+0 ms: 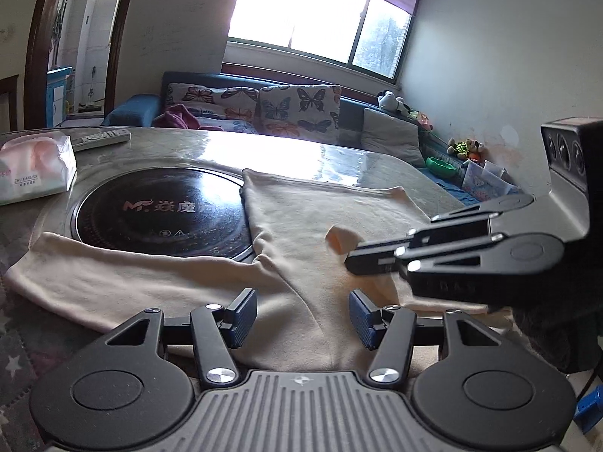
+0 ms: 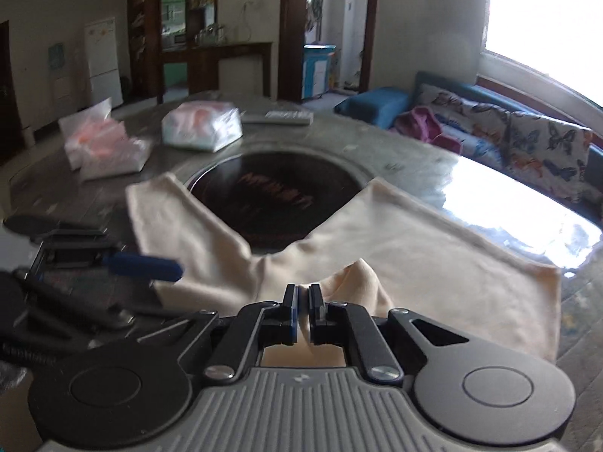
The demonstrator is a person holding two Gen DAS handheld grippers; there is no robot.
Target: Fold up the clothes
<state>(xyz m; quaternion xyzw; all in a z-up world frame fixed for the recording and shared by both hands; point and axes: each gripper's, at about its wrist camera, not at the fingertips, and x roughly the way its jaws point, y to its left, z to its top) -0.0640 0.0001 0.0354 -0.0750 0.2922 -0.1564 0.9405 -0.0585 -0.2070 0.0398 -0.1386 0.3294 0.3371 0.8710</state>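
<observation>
Surface (image 1: 286, 143): round, glossy grey, black induction hob (image 1: 158, 214) recessed at its centre. Cream trousers (image 1: 309, 207) spread flat across the near half, the two legs running out past either side of the hob, waist end at the near edge.

Far-left edge: soft tissue pack (image 2: 201, 124), tissues inside visible through the wrap; beside it a clear plastic bag (image 2: 105, 147) with pinkish contents, can't tell what they are. Remote control (image 2: 279, 116) just behind the tissue pack.

Left gripper (image 1: 303, 318): jaws about half open, nothing between them, poised over the trouser crotch/waist area; can't tell whether the pads (image 1: 360, 318) touch the cloth.

Right gripper (image 2: 300, 310): jaws nearly closed, pinching a fold of the trouser fabric at the near edge; cloth bunches up into a small peak just ahead of the tips. Seen from the left wrist view it comes in from the right, a bit of cream cloth sticking out past the tips.
</observation>
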